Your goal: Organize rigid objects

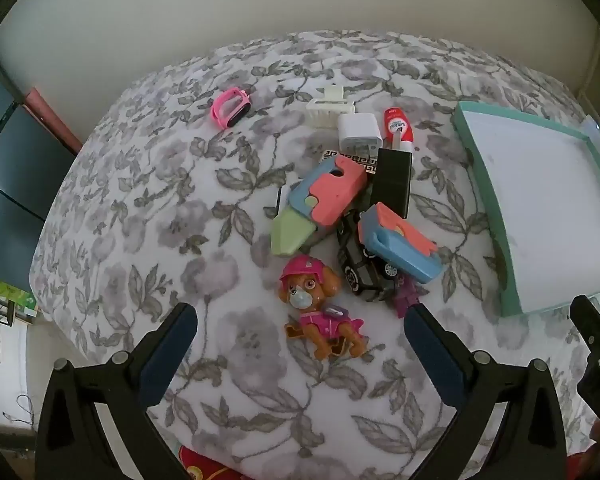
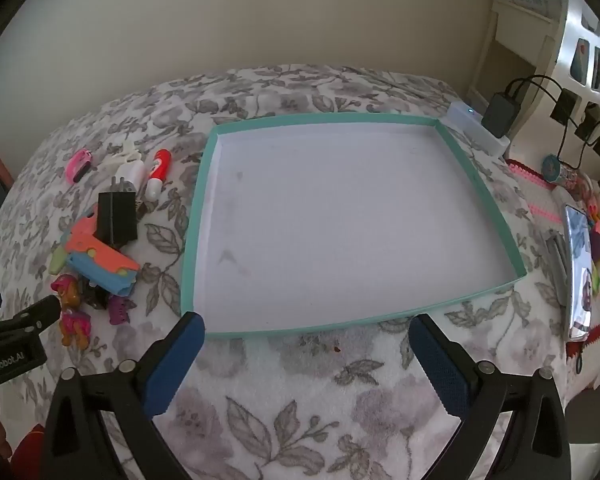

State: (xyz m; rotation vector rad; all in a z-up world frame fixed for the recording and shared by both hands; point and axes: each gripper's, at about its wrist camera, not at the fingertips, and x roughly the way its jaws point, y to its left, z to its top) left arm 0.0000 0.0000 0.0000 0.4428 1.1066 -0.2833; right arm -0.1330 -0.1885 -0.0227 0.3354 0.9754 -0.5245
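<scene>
Toys crowd the floral blanket to our left: a pup figure lies nearest our left gripper, whose jaws stand apart, empty. Behind it a black toy car sits under pastel blocks, blocking a clean reach. Our right gripper, also apart, hovers at the teal tray.

Both the left gripper and right gripper tilt steeply downward, fingers spread wide and empty.
</scene>
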